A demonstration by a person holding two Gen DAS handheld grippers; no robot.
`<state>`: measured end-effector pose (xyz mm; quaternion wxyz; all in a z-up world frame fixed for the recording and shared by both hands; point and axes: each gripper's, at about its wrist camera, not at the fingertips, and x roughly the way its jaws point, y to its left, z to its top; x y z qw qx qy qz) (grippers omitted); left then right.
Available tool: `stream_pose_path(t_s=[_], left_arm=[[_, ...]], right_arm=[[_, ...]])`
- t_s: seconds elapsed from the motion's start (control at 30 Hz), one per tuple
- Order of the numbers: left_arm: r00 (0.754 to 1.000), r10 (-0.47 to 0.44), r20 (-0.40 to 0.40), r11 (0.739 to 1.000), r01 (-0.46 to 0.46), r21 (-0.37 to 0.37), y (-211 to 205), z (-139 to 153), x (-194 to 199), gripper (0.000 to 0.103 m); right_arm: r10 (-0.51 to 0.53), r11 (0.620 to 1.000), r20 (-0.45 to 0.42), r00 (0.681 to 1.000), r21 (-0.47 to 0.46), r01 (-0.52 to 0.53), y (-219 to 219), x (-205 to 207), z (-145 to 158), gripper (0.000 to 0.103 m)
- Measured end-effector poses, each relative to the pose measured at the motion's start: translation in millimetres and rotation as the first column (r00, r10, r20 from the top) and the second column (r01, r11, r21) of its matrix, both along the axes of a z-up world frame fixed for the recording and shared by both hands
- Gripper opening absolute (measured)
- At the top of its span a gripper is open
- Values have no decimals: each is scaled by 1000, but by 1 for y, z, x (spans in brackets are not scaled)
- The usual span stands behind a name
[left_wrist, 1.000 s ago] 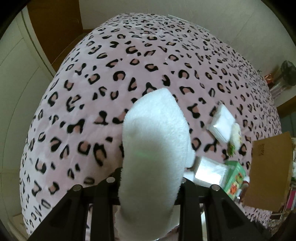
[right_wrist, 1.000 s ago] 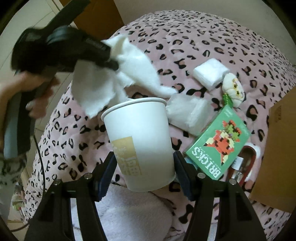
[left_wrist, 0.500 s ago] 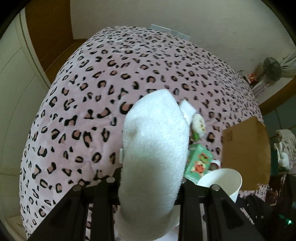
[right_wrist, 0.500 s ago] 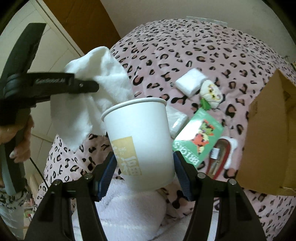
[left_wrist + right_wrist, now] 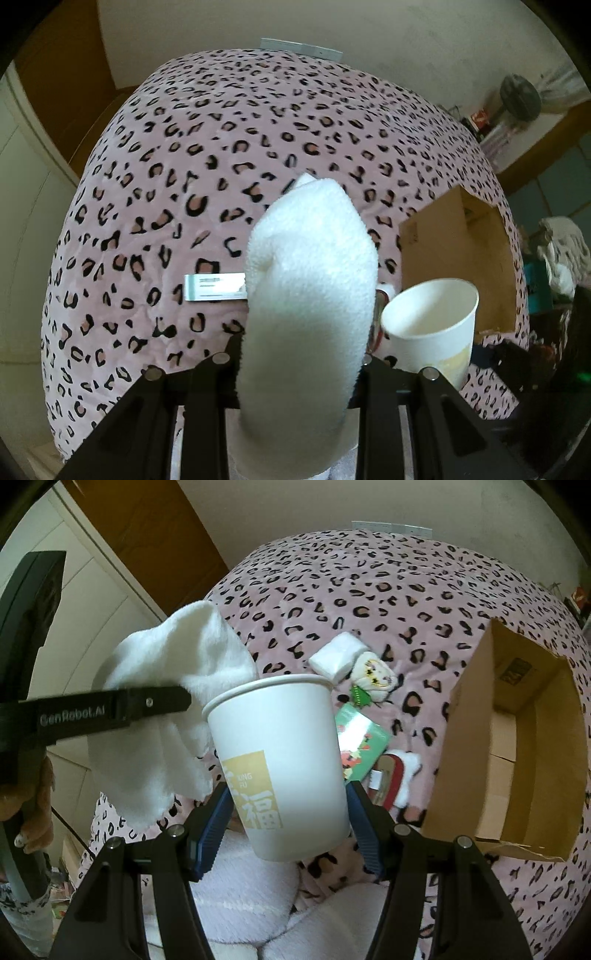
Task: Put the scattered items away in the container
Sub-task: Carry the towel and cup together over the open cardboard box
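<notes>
My left gripper [image 5: 295,363] is shut on a fluffy white cloth [image 5: 310,295] held above the bed; it also shows in the right wrist view [image 5: 166,716], hanging from the left gripper [image 5: 181,699]. My right gripper [image 5: 288,823] is shut on a white paper cup [image 5: 284,760] with a gold label, held upright; the cup [image 5: 432,325] shows to the right of the cloth. The open cardboard box [image 5: 517,738] stands on the bed to the right, also in the left wrist view [image 5: 458,258].
On the leopard-print bedspread [image 5: 388,590] lie a white tissue pack [image 5: 338,657], a small plush toy [image 5: 375,675], a green bricks box [image 5: 360,738], a red-and-white item [image 5: 395,779] and a silver flat box [image 5: 214,288]. A pale fluffy blanket [image 5: 240,897] lies below.
Both grippers have swung right with their loads. The cardboard box now shows its open inside, and the cup appears closer to the cloth in the left wrist view.
</notes>
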<state>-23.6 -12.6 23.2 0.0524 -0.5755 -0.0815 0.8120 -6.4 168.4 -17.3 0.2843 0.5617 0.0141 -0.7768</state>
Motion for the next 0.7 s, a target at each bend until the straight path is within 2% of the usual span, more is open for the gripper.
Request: stream_pose_path(t_s=[0.4,0.7], left_arm=[[992,-120,-33,993,120,6,79,28,-9,29],[969,-232,-91,972,235,27,152,65,-20,29]], right_arm=[[-94,996,15,995,-9,94,75,-18,21,63],[-195,981,-3,981,-13,195,138,-33,41,63]])
